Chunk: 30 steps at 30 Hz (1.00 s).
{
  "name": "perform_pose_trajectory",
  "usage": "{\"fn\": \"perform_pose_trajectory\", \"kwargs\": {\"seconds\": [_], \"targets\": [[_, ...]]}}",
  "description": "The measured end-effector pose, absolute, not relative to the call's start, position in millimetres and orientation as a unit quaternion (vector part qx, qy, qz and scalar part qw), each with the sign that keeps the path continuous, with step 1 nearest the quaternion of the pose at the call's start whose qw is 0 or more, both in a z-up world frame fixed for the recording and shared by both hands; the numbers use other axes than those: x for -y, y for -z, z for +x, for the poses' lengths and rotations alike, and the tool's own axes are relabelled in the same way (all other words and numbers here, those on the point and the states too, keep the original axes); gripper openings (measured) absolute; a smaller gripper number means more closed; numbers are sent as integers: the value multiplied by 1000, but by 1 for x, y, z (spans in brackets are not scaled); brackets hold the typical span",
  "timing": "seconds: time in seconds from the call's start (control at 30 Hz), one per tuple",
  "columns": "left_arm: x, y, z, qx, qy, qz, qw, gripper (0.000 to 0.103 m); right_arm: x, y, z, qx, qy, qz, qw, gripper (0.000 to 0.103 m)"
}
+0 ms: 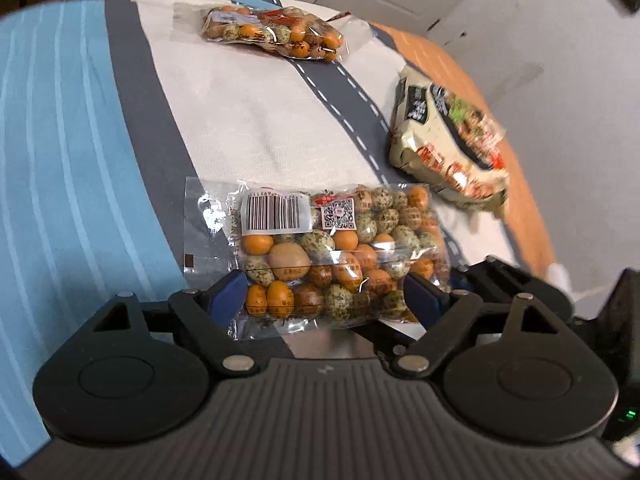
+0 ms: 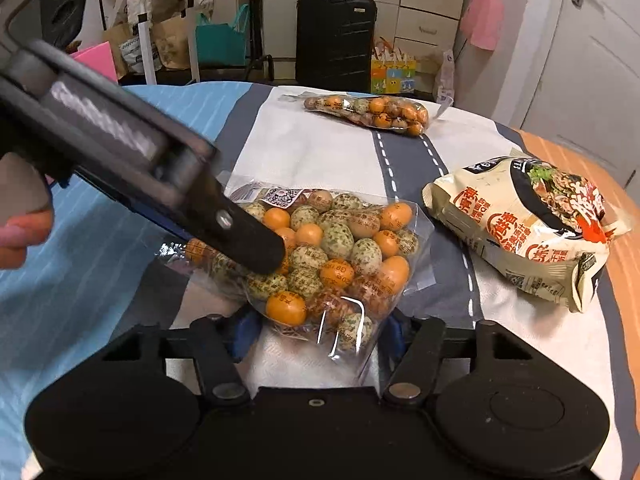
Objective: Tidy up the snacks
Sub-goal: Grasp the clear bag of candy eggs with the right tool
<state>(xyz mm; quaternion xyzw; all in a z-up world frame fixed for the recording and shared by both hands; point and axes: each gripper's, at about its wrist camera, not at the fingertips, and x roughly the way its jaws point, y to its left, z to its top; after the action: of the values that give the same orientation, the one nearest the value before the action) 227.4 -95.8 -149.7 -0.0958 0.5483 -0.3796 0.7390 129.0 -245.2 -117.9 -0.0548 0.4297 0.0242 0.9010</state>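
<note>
Left wrist cam: the clear plastic bag of orange and green-speckled egg-shaped snacks (image 1: 340, 248) is lower centre, lying on the bed cover (image 1: 240, 120), which is blue-striped and white with a grey road print. Bag has a white barcode sticker (image 1: 274, 212) at its upper left and a QR code label (image 1: 339, 213) right beside it. The digits over the bars are upside down and I can't read them. Lots of the orange pieces have small dark print, too tiny to make out.

The left gripper (image 1: 324, 292) points down at an angle, w/ a blue pad on each side of the bag's near end. Looks like it's pinching the bag across its width.

A second clear bag of the same egg snacks (image 1: 276, 32) is top centre, well apart. A cream noodle packet (image 1: 448, 136) is at the right, w/ red-orange Chinese characters and a bowl photo, blurry here.

Right wrist cam: the right gripper (image 2: 320, 330) is bottom centre, also tilted down, and the bag's lower end sits btwn its blue pads. Can't tell if they're actually squeezing or just flanking it. The left gripper's black finger cuts in from the upper left onto the bag, and a person's hand (image 2: 20, 232) is at the left edge. A black hard-shell suitcase (image 2: 336, 36) stands top centre.
</note>
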Motion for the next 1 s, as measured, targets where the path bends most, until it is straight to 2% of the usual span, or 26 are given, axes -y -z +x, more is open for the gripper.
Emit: {"fn": "perform_pose_trajectory", "kwargs": {"seconds": [0.13,0.27,0.37,0.43,0.47,0.57,0.7,0.73,0.9,1.0], "targets": [[86,154,234,-557,381,-144,724,84,244,119,128,-429,-26,-64,901,64],[100,148,226,-558,352,-82,747,78,245,116,125,-432,-35,-83,897,63],[107,146,219,-548,338,-54,764,79,241,115,122,-431,-29,-108,895,67],[108,147,221,-548,329,-58,767,81,240,114,118,-422,-24,-122,898,80],[108,147,222,-545,326,-60,770,82,240,114,116,-416,-22,-135,899,82],[109,151,224,-529,312,-51,788,93,237,111,109,-400,-27,-162,902,85],[112,154,221,-519,335,-52,785,96,239,115,114,-411,-41,-140,900,73],[111,154,221,-526,343,-63,776,96,242,115,116,-414,-41,-124,901,67],[119,144,211,-529,359,-56,767,93,246,116,123,-428,-43,-76,900,55],[114,139,212,-534,374,-92,753,90,247,115,120,-425,-49,-62,902,48]]}}
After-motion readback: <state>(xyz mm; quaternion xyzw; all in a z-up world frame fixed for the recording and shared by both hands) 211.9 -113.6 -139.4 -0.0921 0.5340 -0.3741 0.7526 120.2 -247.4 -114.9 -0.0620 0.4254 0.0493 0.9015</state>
